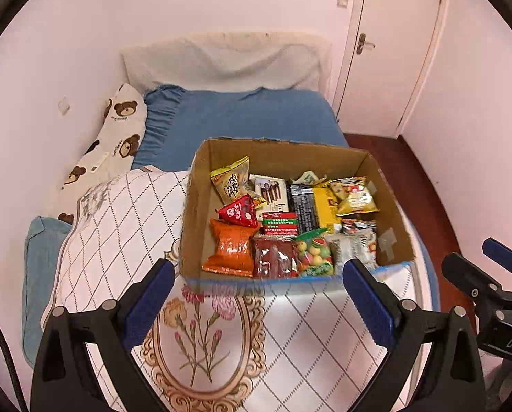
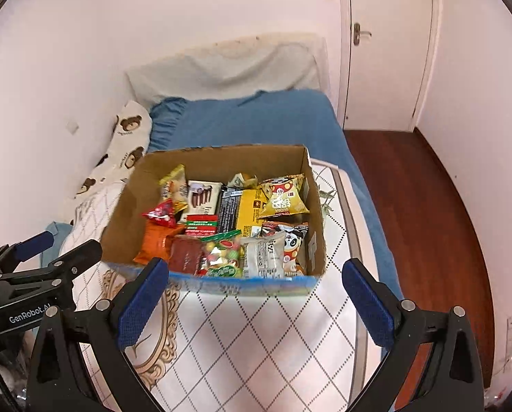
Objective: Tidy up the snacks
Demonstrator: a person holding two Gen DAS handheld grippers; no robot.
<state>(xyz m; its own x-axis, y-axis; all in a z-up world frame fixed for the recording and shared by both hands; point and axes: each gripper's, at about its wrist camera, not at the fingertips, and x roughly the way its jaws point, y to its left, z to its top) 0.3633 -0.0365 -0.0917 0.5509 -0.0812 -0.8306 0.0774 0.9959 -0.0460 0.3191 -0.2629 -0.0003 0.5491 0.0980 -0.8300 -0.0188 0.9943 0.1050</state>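
Note:
An open cardboard box (image 1: 201,185) (image 2: 125,206) sits on a white quilted cover on the bed. It holds several snack packs: an orange bag (image 1: 230,249) (image 2: 154,240), a red triangular pack (image 1: 238,211), a candy bag (image 1: 314,252) (image 2: 221,254), a yellow pack (image 1: 354,195) (image 2: 283,197) and a chocolate-stick box (image 1: 269,192) (image 2: 202,197). My left gripper (image 1: 257,274) is open and empty, just in front of the box's near edge. My right gripper (image 2: 256,276) is open and empty, also before the near edge.
The white quilted cover (image 1: 290,343) (image 2: 263,336) lies over a blue sheet (image 1: 242,116) (image 2: 256,120). A bear-print pillow (image 1: 115,140) lies against the left wall. A closed door (image 1: 393,51) and wooden floor (image 2: 421,206) are to the right.

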